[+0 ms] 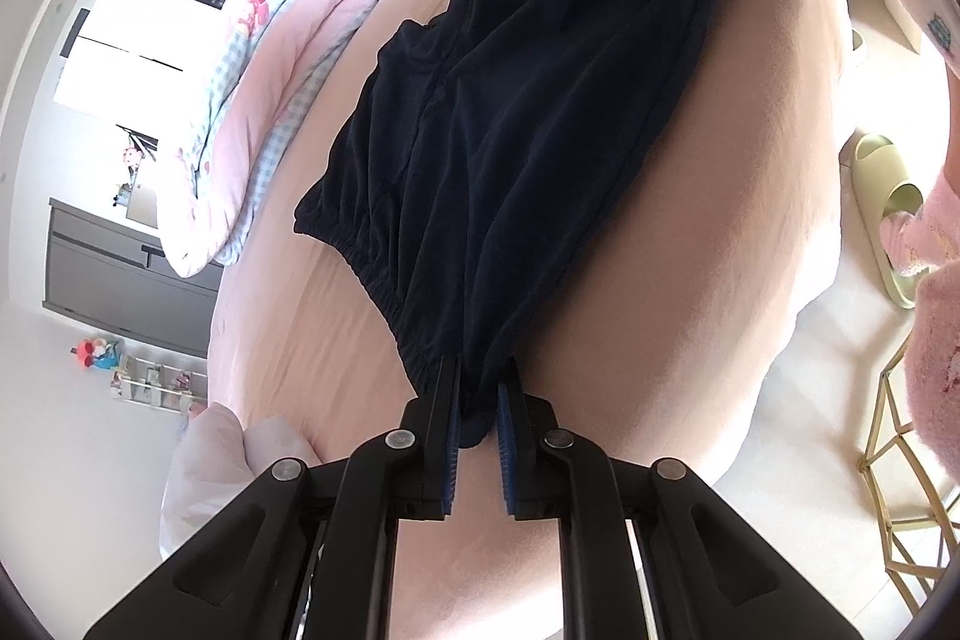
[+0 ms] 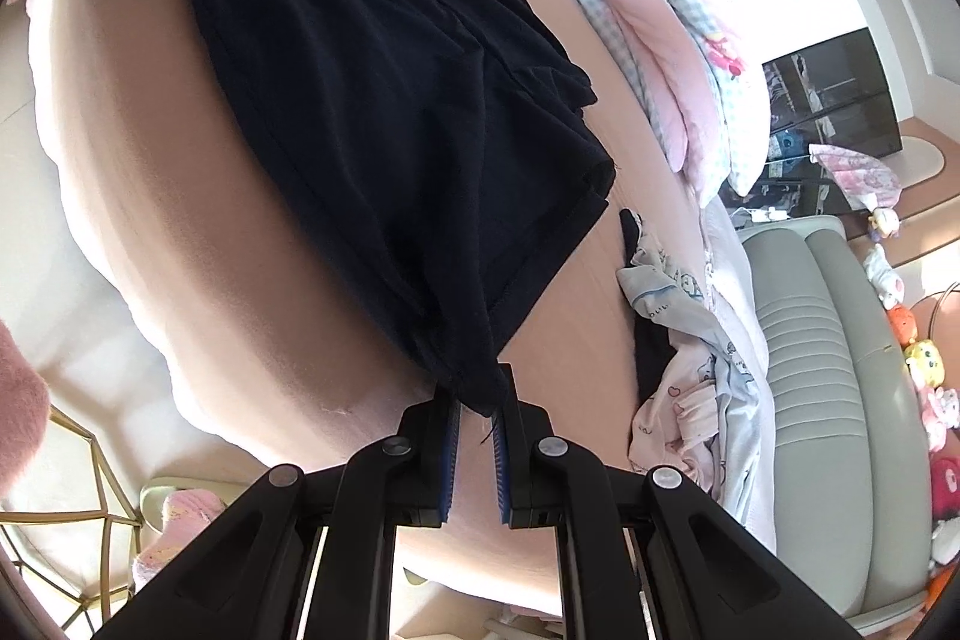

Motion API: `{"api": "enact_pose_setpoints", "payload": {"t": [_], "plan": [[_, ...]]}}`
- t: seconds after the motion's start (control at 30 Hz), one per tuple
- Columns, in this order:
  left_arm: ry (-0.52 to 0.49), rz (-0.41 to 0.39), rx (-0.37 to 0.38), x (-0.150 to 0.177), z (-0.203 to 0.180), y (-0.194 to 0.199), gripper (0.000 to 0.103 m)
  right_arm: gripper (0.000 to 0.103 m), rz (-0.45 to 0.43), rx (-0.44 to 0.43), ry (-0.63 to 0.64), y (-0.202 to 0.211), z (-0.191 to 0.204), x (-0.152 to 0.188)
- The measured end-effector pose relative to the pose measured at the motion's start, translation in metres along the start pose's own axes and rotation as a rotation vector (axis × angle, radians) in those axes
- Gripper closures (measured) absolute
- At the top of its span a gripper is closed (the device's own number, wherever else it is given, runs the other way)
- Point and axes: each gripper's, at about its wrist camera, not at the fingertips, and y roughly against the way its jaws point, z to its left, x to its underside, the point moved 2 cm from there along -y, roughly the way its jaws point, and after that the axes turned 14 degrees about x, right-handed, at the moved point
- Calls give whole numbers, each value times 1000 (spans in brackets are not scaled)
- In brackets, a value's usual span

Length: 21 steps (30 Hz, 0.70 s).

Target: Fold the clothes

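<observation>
Pink bed [image 1: 750,148], rolled quilt [image 1: 288,58], slipper [image 1: 888,202] (floor), grey sofa [image 2: 840,340].

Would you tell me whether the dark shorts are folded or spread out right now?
Folded in half: the dark shorts show doubled hems and layers, stretched between left gripper and right gripper over the bed.

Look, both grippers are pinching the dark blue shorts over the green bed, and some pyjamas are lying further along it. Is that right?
Nearly. The bed is pink, not green, as both wrist views show. The rest holds: the left gripper and right gripper both pinch the dark blue shorts, and the pyjamas lie further along the bed.
</observation>
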Motion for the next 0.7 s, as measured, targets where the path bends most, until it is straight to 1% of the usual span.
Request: {"api": "enact_pose_setpoints", "payload": {"t": [0.13,0.23,0.33,0.4,0.43,0.47,0.5,0.53,0.57,0.6,0.63,0.67,0.7], "plan": [[8,-6,-1,-3,-1,-2,93,96,19,-36,-48,-2,-9,0],[-15,25,-25,-6,-5,-12,92,95,9,-62,-22,3,-2,-1],[-56,36,-71,-8,-13,-17,92,93,-20,25,71,7,15,-1],[-51,30,-74,-6,-14,-17,92,90,-41,93,131,8,25,0],[-42,26,-66,-6,-12,-17,92,85,-52,118,146,10,27,-1],[-30,24,-57,-6,-10,-16,92,77,-62,144,161,11,29,-1],[-18,22,-47,-6,-8,-16,92,73,-72,169,177,13,31,-1],[-4,22,-37,-7,-5,-15,91,63,-82,194,190,14,33,-1],[10,19,-30,-7,-3,-15,91,51,-90,212,188,15,31,-3],[25,16,-24,-8,-1,-14,90,44,-98,223,181,17,28,-4],[37,14,-24,-9,0,-14,87,35,-110,227,176,19,26,-5],[45,10,-29,-9,1,-14,85,32,-124,223,177,21,24,-7],[48,9,-44,-9,3,-15,77,31,-138,210,182,24,24,-8]]}}
